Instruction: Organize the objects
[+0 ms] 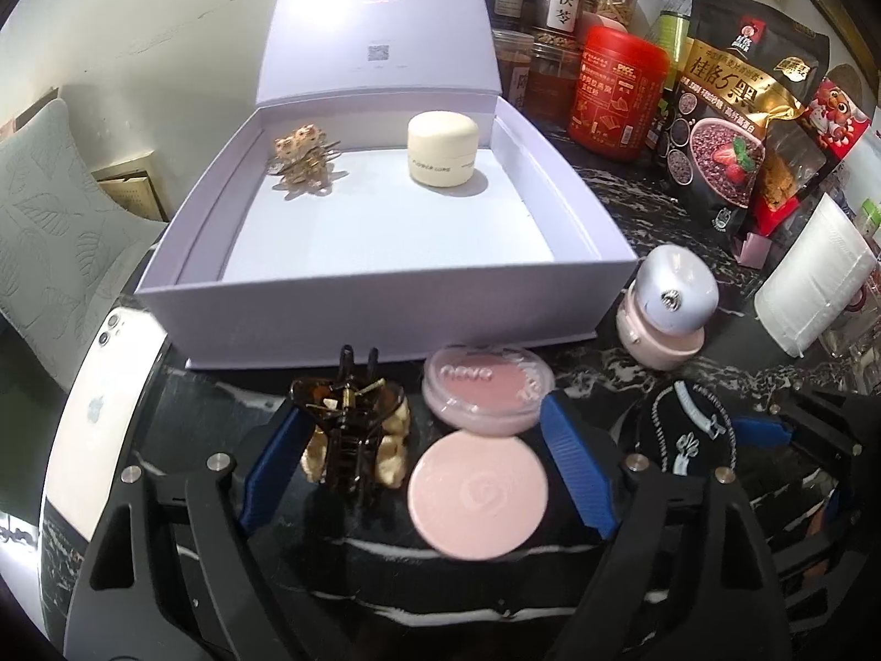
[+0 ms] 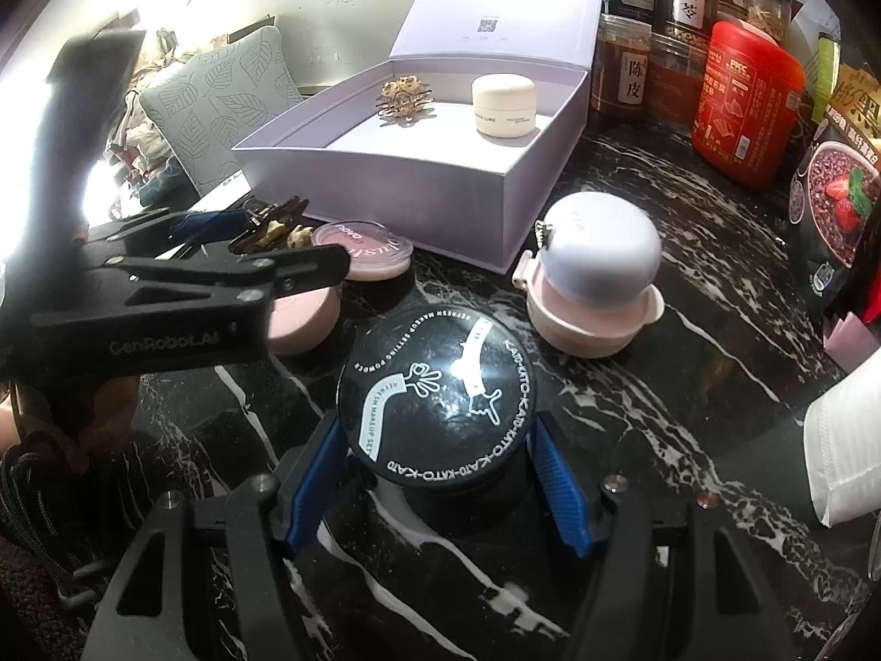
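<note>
The left gripper (image 1: 427, 468) has its fingers spread wide around a hair clip (image 1: 352, 440) and a pink compact (image 1: 478, 496), squeezing neither. The right gripper (image 2: 440, 482) seems to squeeze the black powder jar (image 2: 438, 405) on the dark surface (image 2: 688, 413), near the open box (image 2: 418, 187).

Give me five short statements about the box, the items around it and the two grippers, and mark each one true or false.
1. The box holds a cream jar and a gold hair clip. True.
2. The box lid is shut. False: it stands open.
3. The right gripper has a black round case between its fingers. True.
4. The red canister sits inside the box. False: it stands outside, among the jars.
5. The left gripper is empty of anything between its fingers. False: a brown hair claw and a pink compact lie between them.
</note>
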Motion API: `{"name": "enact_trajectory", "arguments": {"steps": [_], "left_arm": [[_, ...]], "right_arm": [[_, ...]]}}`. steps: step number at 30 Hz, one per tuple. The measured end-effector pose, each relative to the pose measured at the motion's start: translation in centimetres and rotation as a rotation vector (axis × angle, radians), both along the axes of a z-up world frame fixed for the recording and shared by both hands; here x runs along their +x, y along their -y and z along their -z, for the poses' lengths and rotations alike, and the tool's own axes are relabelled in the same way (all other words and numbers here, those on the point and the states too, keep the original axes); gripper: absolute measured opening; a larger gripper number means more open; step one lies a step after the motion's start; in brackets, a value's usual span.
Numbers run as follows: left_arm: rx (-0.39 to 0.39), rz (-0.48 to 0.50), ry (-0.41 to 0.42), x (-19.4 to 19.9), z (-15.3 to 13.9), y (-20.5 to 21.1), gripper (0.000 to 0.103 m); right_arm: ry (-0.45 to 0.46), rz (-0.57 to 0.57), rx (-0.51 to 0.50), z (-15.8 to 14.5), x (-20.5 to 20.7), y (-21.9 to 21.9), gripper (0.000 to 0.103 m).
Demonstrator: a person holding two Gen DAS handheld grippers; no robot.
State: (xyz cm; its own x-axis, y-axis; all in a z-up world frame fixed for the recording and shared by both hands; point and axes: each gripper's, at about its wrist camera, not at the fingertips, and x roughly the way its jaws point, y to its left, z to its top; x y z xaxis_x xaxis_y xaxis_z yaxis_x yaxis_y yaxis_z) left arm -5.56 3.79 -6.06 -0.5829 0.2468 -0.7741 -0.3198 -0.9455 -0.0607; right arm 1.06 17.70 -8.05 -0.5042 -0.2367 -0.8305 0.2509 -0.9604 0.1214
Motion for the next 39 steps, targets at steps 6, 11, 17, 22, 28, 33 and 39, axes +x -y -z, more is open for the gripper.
{"name": "enact_trajectory", "arguments": {"steps": [6, 11, 17, 22, 28, 33, 39], "left_arm": [[-0.015, 0.043, 0.0, -1.2, 0.5, -1.2, 0.089], [-0.035, 0.073, -0.015, -1.6, 0.9, -2.2, 0.09], [-0.117, 0.126, -0.092, -0.6, 0.9, -3.8, 0.085], [-0.146, 0.17, -0.134, 0.2, 0.3, -4.7, 0.067], [-0.103, 0.171, -0.102, 0.0, 0.0, -4.5, 0.061], [-0.048, 0.168, -0.062, -0.1, -0.1, -2.5, 0.062], [0.01, 0.105, -0.024, 0.4, -0.2, 0.5, 0.078]], "right_arm": [[0.002, -0.002, -0.006, 0.0, 0.0, -0.1, 0.069], [0.002, -0.002, -0.008, 0.0, 0.0, -0.1, 0.069], [0.001, -0.002, -0.008, 0.0, 0.0, -0.2, 0.069], [0.001, -0.002, -0.008, -0.1, 0.0, -0.1, 0.068], [0.001, 0.0, -0.009, -0.2, 0.0, -0.1, 0.068], [-0.001, 0.001, -0.006, -0.2, 0.1, -0.1, 0.068], [-0.001, 0.001, -0.002, -0.2, 0.1, -0.1, 0.068]]}}
